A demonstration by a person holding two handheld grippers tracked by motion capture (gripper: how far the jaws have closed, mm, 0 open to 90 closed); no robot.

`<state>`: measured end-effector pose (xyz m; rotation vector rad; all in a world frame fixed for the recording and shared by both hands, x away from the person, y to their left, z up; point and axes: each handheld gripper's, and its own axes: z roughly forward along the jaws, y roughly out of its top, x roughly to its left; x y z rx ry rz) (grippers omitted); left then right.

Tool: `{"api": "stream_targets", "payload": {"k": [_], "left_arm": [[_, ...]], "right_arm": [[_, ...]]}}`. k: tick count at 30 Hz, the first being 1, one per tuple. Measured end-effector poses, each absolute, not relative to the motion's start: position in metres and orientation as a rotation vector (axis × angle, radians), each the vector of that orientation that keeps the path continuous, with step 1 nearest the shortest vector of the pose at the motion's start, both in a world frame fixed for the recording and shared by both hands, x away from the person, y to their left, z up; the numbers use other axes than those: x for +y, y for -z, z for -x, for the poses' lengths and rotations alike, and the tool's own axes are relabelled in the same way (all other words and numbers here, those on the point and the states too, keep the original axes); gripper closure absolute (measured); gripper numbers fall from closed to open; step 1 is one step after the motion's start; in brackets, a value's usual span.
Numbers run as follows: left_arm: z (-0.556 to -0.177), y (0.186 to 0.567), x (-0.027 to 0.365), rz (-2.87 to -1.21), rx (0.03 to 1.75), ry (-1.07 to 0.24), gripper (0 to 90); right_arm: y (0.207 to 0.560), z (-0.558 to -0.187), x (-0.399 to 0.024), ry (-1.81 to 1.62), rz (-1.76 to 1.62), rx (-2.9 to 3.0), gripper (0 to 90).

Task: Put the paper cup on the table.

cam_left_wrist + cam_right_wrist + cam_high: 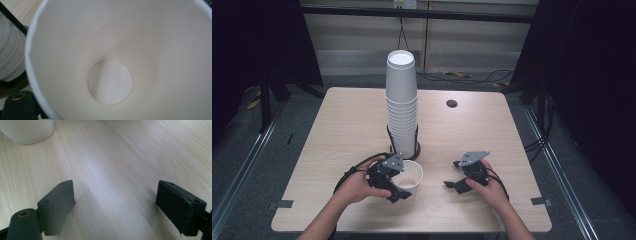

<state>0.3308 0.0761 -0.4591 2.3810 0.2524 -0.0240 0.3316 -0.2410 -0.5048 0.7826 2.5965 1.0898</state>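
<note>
Paper cup (411, 176) stands upright near the desk's (337, 130) front edge, before the cup stack (402, 107). Left gripper (398, 186) is clamped on its rim wall; right gripper (454, 183) rests apart, empty. Light, thin, easily crushed: hold the rim gently.

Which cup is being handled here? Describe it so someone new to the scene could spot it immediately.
On the light wooden table, find the tall stack of white paper cups near its middle. Just in front stands a single white paper cup, mouth up, with the left gripper at its rim. Unlike its neighbours, it stands alone, outside the stack.
</note>
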Motion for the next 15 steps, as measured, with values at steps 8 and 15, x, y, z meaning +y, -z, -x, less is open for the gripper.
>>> {"api": "stream_targets", "payload": {"k": [8,15], "left_arm": [[-0.329,0.465,0.092,-2.349,0.296,0.022,13.8],[-0.326,0.47,0.106,-2.326,0.331,0.006,14.8]], "right_arm": [[0.505,-0.332,-0.241,-1.09,-0.783,2.596,14.9],[0.505,-0.332,-0.241,-1.09,-0.783,2.597,14.9]]}}
